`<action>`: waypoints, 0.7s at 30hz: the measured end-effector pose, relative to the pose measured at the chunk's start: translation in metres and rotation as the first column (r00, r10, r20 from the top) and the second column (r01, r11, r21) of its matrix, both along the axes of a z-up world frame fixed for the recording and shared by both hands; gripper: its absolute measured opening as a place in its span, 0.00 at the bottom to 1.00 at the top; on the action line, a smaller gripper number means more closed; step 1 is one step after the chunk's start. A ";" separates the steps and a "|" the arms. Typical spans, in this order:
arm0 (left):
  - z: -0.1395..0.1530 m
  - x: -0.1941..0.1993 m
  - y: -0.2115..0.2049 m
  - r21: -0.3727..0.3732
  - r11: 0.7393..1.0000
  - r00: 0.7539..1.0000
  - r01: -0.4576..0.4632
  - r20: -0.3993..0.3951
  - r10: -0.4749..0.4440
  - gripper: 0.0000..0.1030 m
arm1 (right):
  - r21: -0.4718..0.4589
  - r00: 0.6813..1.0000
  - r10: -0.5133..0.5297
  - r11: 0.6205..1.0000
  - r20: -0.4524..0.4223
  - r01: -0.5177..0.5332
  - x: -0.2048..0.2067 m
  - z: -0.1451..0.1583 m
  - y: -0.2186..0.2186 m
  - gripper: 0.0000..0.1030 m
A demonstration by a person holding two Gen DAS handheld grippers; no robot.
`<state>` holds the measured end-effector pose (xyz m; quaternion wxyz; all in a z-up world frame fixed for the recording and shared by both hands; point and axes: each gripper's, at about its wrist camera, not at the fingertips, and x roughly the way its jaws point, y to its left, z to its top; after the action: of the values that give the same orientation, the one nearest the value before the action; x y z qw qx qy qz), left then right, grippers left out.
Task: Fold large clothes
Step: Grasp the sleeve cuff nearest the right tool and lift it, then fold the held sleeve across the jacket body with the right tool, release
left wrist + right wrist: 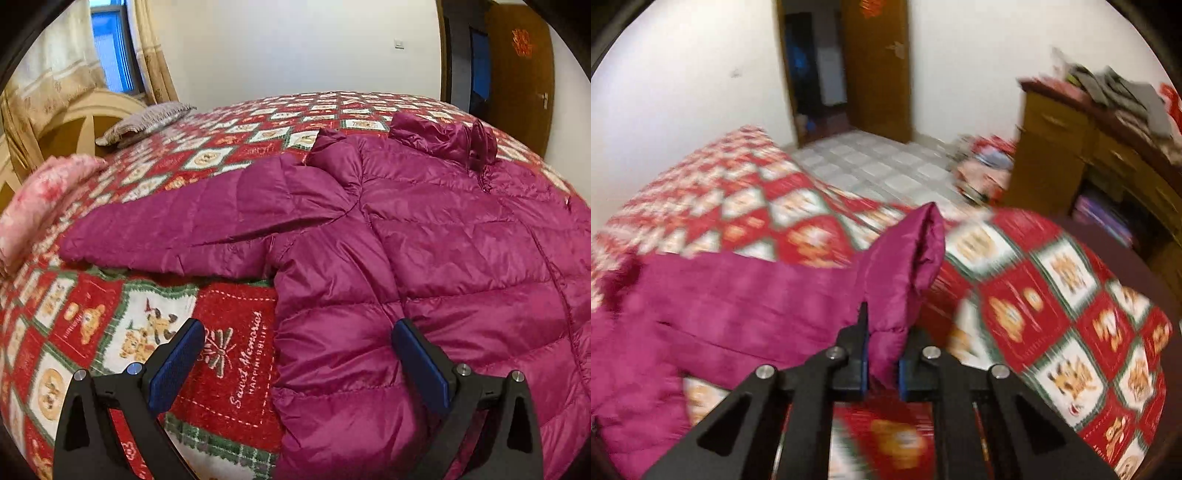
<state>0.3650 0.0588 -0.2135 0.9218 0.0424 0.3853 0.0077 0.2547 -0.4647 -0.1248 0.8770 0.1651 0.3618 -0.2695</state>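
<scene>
A magenta quilted down jacket (424,251) lies spread on the bed, collar at the far side, one sleeve (177,229) stretched out to the left. My left gripper (299,339) is open and empty, hovering over the jacket's lower left edge; its jaws stand wide apart. In the right wrist view my right gripper (882,354) is shut on the end of the jacket's other sleeve (908,266), which stands lifted above the bed. The rest of the jacket (720,310) lies to the left. This view is motion-blurred.
A red, white and green patchwork bedspread (229,354) covers the bed. A pink folded blanket (33,210) and a grey pillow (147,120) lie at the far left. A wooden dresser (1089,155) with clutter stands to the right; the tiled floor (886,170) and the door (875,66) lie beyond.
</scene>
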 end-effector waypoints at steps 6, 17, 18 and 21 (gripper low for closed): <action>-0.005 0.004 0.020 -0.157 0.987 0.999 -0.021 -0.042 0.014 0.99 | -0.074 0.955 0.285 0.957 0.079 -0.279 0.056 0.056 0.107 0.13; -0.006 0.002 0.024 -0.191 0.982 1.000 -0.012 -0.025 0.008 0.99 | -0.051 0.771 0.629 0.777 0.096 -0.627 0.146 0.030 0.303 0.13; -0.007 0.002 0.024 -0.195 0.981 1.000 -0.012 -0.024 0.007 0.99 | -0.046 0.759 0.645 0.764 0.090 -0.644 0.151 0.026 0.315 0.13; -0.007 0.001 0.026 -0.208 0.978 1.000 -0.009 -0.018 0.005 0.99 | -0.024 0.722 0.689 0.724 0.058 -0.689 0.164 0.001 0.353 0.13</action>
<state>0.3658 0.0851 -0.2203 0.9177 -0.0555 0.3922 -0.0298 0.4191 -0.1116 -0.1234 0.9254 0.0271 0.3694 0.0808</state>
